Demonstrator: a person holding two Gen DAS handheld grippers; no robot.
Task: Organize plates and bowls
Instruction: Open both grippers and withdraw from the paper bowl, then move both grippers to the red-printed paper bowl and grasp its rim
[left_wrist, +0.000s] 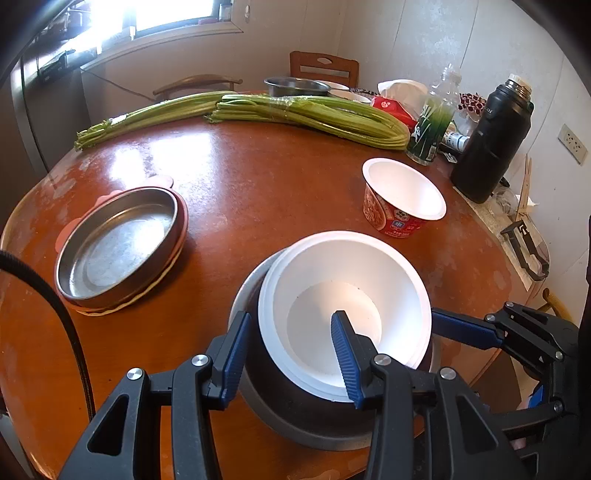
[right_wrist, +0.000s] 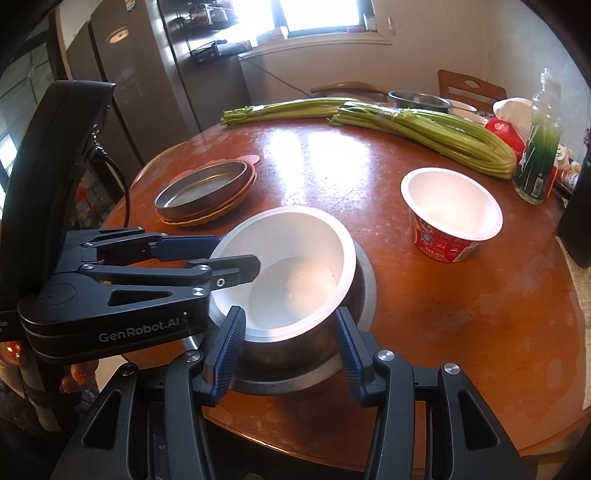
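Bowl-in-bowl at the near edge of the round brown surface: a white foam bowl sits tilted inside a steel bowl w/ a wide flared base. The foam bowl is plain white, thick rolled rim, flat pale bottom, empty. Its rim rides higher than the steel rim on the far side.

Left gripper: fingers straddle the foam bowl's near wall, one blue pad inside the bowl, the other outside by the steel rim. They're clamped on that wall.

Right gripper: fingers sit either side of the steel bowl's near wall, narrow gap. Can't tell if the pads actually press on it.

Other items: an empty red-printed instant-noodle cup w/ white inside stands upright, apart from the nested bowls, toward the back right. On the left, a shallow round steel pan rests on top of a pink plate and a pale one. Two celery bunches lie across the far side. A green-label bottle and a black flask stand at the right edge.
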